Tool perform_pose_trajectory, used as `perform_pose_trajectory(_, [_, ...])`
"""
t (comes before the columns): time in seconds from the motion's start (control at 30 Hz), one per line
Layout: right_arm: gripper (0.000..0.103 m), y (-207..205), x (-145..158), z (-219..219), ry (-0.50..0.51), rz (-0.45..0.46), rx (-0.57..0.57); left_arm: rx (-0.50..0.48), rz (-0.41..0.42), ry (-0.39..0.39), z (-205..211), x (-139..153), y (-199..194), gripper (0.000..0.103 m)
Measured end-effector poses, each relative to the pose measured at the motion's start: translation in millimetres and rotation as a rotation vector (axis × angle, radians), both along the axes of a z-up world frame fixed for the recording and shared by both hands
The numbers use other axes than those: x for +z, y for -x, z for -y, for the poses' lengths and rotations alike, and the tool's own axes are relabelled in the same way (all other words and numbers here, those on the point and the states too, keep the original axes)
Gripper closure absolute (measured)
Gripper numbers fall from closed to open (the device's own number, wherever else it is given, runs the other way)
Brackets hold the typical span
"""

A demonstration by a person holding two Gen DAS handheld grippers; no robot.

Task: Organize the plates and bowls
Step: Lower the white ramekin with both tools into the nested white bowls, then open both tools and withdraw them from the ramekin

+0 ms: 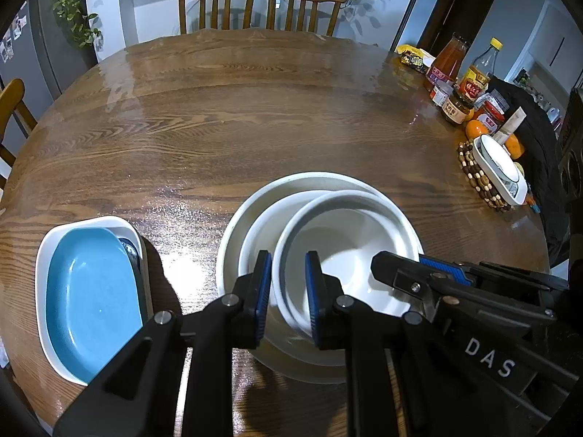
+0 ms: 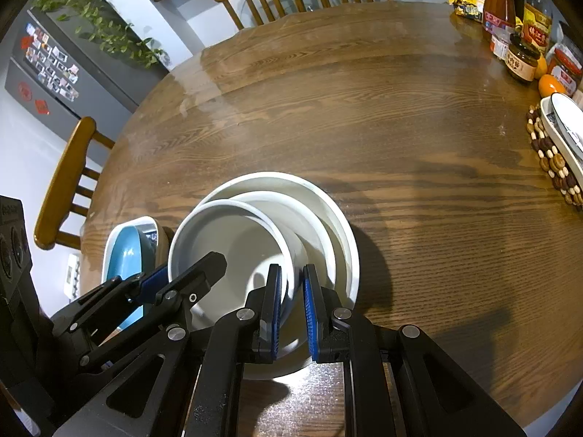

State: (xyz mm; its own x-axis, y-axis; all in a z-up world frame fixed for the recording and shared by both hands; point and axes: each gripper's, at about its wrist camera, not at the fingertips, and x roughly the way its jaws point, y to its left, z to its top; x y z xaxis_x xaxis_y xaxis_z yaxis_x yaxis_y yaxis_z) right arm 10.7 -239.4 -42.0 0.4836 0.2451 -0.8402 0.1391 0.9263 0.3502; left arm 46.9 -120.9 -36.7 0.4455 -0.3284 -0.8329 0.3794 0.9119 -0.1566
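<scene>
A small white bowl (image 1: 339, 240) rests tilted inside a wider white bowl (image 1: 255, 233), which sits on a large white plate (image 1: 233, 218) on the wooden table (image 1: 255, 109). My left gripper (image 1: 288, 291) straddles the small bowl's near-left rim, jaws close around it. My right gripper (image 2: 292, 309) clamps the same small bowl (image 2: 226, 240) at its near-right rim; it also shows in the left wrist view (image 1: 419, 273). A blue oval plate (image 1: 91, 291) lies in a white dish (image 1: 47, 240) to the left.
Sauce bottles and jars (image 1: 459, 76), oranges (image 1: 475, 129) and a white dish on a beaded trivet (image 1: 473, 174) stand at the table's right edge. Wooden chairs (image 1: 218, 3) stand behind the table and at its left (image 2: 65, 182).
</scene>
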Motion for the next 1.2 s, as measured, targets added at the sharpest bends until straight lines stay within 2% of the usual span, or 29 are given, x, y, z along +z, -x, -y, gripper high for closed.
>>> perform_pose_trajectory(0.43, [0.088, 3.2, 3.6, 2.5, -0.001, 0.013, 0.0, -0.004, 0.016, 0.002, -1.9, 4.1, 2.1, 0.087])
perform_pose_trajectory(0.73, [0.088, 10.6, 19.8, -2.2, 0.075, 0.077, -0.002, -0.003, 0.051, -0.002, -4.9, 9.2, 6.6, 0.083])
perform_pose_trajectory(0.83, [0.088, 15.6, 26.1, -1.2, 0.091, 0.109, -0.001, 0.004, 0.085, -0.006, -7.7, 14.3, 10.4, 0.068])
perform_pose_trajectory(0.9, [0.088, 20.2, 30.3, 0.6, 0.093, 0.135, 0.0, 0.011, 0.107, 0.0, -11.8, 18.1, 11.9, 0.051])
perform_pose_trajectory(0.97, [0.088, 25.3, 34.0, 2.2, 0.092, 0.157, -0.005, 0.014, 0.122, 0.012, -15.0, 21.0, 13.6, 0.045])
perform_pose_trajectory(1.13, [0.088, 32.7, 39.3, 2.6, 0.086, 0.187, 0.001, 0.005, 0.163, 0.007, -16.3, 27.3, 21.7, 0.044])
perform_pose_trajectory(1.2, [0.088, 35.7, 41.4, 1.1, 0.095, 0.198, 0.004, 0.007, 0.178, 0.004, -17.6, 29.7, 24.1, 0.04])
